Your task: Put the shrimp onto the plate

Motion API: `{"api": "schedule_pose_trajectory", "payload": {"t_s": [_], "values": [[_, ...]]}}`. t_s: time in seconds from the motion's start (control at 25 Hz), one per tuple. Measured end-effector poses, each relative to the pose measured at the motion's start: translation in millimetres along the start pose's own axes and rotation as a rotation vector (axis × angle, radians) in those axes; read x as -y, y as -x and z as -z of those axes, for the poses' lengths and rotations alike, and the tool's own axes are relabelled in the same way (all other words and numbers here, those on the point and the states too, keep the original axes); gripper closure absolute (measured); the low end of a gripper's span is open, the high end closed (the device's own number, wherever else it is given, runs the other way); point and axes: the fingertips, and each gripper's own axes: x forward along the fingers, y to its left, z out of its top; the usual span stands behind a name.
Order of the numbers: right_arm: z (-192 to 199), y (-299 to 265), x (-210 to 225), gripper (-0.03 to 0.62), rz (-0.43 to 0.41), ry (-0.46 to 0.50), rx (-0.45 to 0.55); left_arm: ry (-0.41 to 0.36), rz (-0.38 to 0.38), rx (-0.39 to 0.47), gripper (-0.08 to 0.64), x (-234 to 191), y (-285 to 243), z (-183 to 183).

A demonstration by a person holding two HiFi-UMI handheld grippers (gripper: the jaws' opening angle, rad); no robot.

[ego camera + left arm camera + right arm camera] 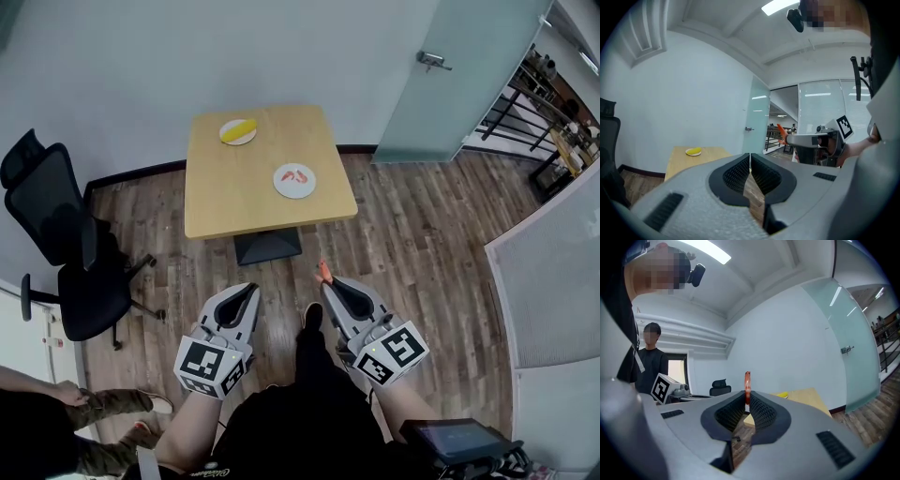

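Note:
An orange shrimp (323, 272) sticks up from the tips of my right gripper (325, 281), which is shut on it; in the right gripper view the shrimp (747, 383) stands upright between the pads. A white plate (284, 189) lies near the right front of the wooden table (234, 202) with a shrimp (298, 175) on it. My left gripper (251, 289) is shut and empty, its jaws meeting at the tip (750, 155). Both grippers hang over the floor, short of the table. The left gripper view shows the right gripper (813, 140) with the shrimp (780, 131).
A second plate with a yellow item (238, 131) sits at the table's far left. A black office chair (66, 244) stands left of the table. A glass door (469, 75) is at the right. A person (647, 357) stands behind, and someone's legs (84, 412) show at the lower left.

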Motion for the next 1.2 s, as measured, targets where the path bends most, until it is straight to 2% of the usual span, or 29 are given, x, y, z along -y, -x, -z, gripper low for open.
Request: {"api": "schedule_pose_trajectory", "payload": {"t_s": [0.16,0.4,0.56,0.84,1.2], "values": [[-7.4,-40.3,60.6,0.564,-0.026,-0.028,-0.009,-0.011,-0.023,-0.018,0.546,-24.6,-66.4,-10.9],[-48.4,-104.8,144.0,0.565,-0.134,-0.053,-0.008,-0.038,-0.098,0.005,0.546,-59.4,-168.0,-60.5],[-66.4,-139.0,186.9,0.565,-0.168,-0.042,-0.004,-0.056,-0.121,0.009,0.546,-72.5,-215.0,-80.6],[-69.1,-175.6,219.6,0.565,-0.175,-0.050,-0.034,-0.019,-0.152,0.014,0.546,-108.7,-250.5,-83.2],[-62.8,-232.6,222.0,0.565,-0.134,-0.041,-0.069,-0.006,-0.111,0.044,0.546,-166.7,-268.2,-91.1]]}}
